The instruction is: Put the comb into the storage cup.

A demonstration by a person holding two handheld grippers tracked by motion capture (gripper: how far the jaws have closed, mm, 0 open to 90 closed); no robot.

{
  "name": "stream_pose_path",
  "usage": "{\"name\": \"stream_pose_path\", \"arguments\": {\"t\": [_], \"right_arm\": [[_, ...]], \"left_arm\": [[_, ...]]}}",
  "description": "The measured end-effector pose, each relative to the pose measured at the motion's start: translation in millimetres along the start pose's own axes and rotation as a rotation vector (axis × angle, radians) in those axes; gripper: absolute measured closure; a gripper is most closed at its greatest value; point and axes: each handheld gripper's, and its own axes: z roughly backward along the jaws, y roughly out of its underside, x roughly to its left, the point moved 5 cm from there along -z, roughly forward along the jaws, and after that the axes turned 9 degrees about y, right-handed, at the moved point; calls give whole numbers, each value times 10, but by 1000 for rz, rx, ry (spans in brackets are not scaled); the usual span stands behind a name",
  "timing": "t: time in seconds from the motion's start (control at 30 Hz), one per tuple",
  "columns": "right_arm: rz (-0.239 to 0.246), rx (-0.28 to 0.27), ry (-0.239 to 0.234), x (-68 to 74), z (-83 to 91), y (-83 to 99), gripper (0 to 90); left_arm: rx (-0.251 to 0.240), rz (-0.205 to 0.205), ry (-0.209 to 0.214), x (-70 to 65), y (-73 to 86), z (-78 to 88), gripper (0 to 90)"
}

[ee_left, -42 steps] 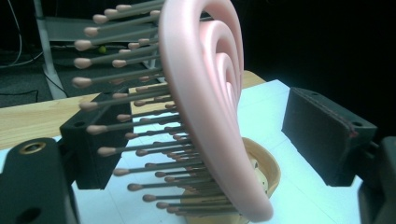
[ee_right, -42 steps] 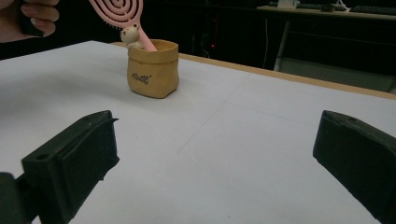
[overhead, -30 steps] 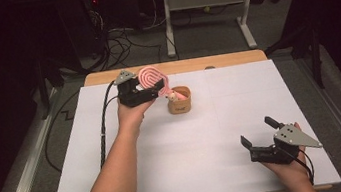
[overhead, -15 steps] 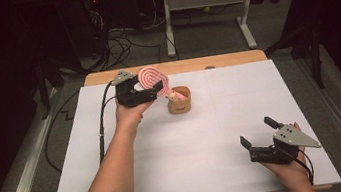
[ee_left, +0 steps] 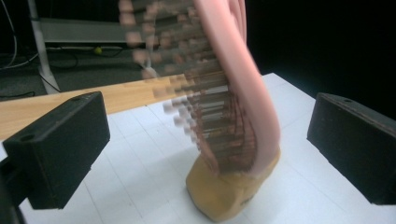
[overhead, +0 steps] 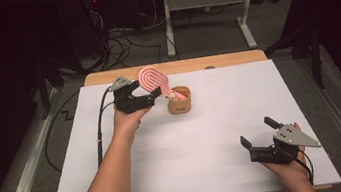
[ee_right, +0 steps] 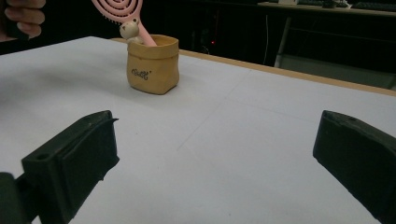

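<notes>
A pink hairbrush (overhead: pixel 152 80) with a small bear figure on its handle stands tilted in a tan pouch (overhead: pixel 179 101) at the table's far middle. My left gripper (overhead: pixel 155 95) hovers just left of it. Its jaws have just been opening and now stand wide on either side of the brush head (ee_left: pixel 243 93) without touching it. Below the brush is the pouch (ee_left: pixel 224 196). My right gripper (overhead: pixel 256 132) rests open near the front right edge, nothing between its jaws. From the right gripper (ee_right: pixel 215 158) view, the pouch (ee_right: pixel 153 65) and brush (ee_right: pixel 119 11) stand farther off.
A white sheet (overhead: pixel 215 140) covers the wooden table (overhead: pixel 234 59). Beyond the far edge lie floor cables (overhead: pixel 120 42) and a desk frame (overhead: pixel 206 5). The left gripper's black cable (overhead: pixel 99 126) trails down the sheet's left side. Fingers of the other hand (ee_right: pixel 21 16) show in the right gripper view.
The left gripper's jaws have spread off the brush, which stays standing in the pouch. The left hand has shifted slightly; the right hand has kept still.
</notes>
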Motion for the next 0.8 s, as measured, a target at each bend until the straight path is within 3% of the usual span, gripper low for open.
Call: {"name": "stream_pose_path", "arguments": {"t": [0.13,0.23,0.57,0.8], "right_arm": [[1,2,2,3,2,7,4],[-1,7,3,4,2,17,4],[-3,13,8,0,1,37,4],[-1,13,10,-5,14,40,4]], "left_arm": [[19,25,10,8,182,39,0],[24,26,19,-17,234,61,1],[30,-9,37,-124,481,198,11],[23,-28,44,-218,657,444,4]]}}
